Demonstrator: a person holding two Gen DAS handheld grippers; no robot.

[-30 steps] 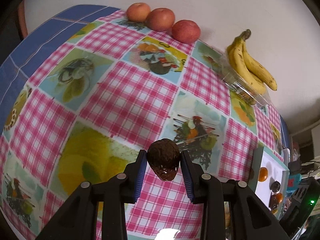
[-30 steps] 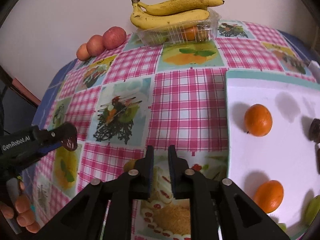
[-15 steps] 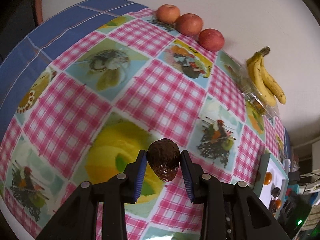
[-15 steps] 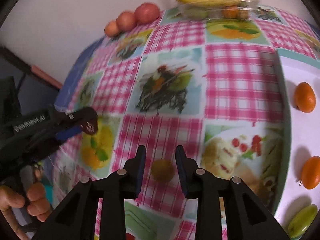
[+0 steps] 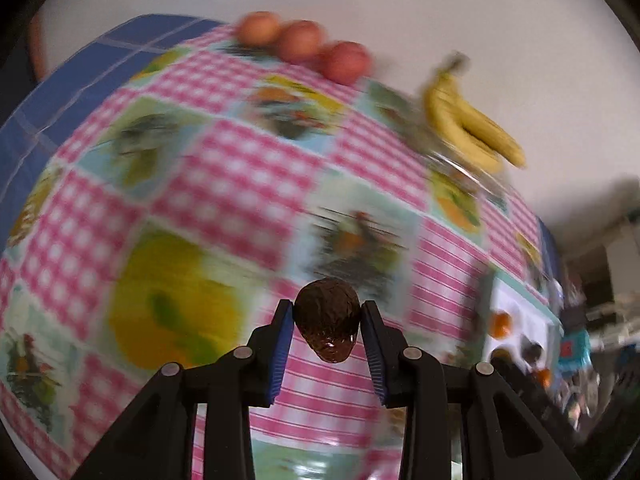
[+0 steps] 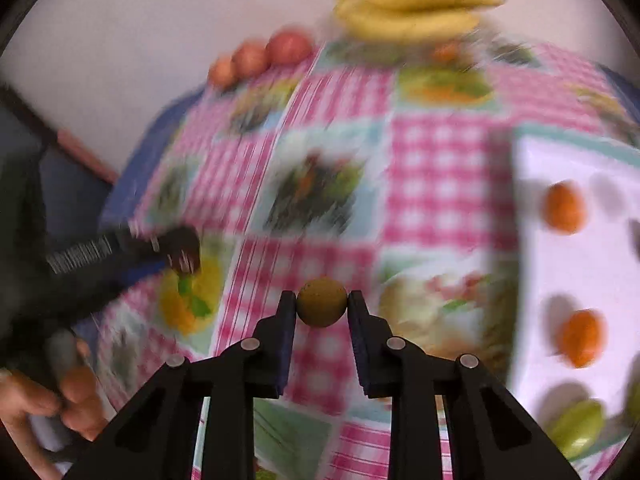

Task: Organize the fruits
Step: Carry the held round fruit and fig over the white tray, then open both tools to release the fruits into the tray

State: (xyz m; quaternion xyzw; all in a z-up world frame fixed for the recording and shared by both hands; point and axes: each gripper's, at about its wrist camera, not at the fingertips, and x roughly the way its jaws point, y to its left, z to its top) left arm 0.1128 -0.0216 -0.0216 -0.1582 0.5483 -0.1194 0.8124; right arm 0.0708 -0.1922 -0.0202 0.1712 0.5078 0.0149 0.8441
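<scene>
**Both tongs loaded above the checked cloth**

The left tongs (image 5: 327, 322) are clamped on a dark brown, wrinkled fruit (image 5: 326, 318), its glossy lower end hanging below the blue pads (image 5: 283, 344). The right tongs (image 6: 322, 307) have just been closing, and a small round yellow-brown fruit (image 6: 321, 306) sits between the pads, pressed on both sides. Both fruits are held clear of the cloth.

In the right wrist view the left tongs show at the left edge, with a white strip of lettering on the black arm (image 6: 80, 254) too blurred to read, and the person's hand (image 6: 60, 396) wrapped round the handle lower down.

The worktop (image 5: 248, 184) is covered with a pink-and-white checked cloth set with squares of printed fruit and food pictures, edged in blue. Along its far side, by a plain pale wall (image 5: 400, 8), three reddish apples (image 5: 304, 42) lie in a row touching one another. Near them a bunch of bananas (image 5: 468, 126) rests on a clear plastic punnet (image 5: 460, 164).

At the right end of the cloth lies a white tray (image 6: 532, 248) with a teal rim. On it sit two small orange fruits (image 6: 564, 208), well apart, and a green fruit (image 6: 578, 426) nearer the camera. Beyond the tray the left wrist view shows cluttered room furniture, too smeared to make out.
</scene>
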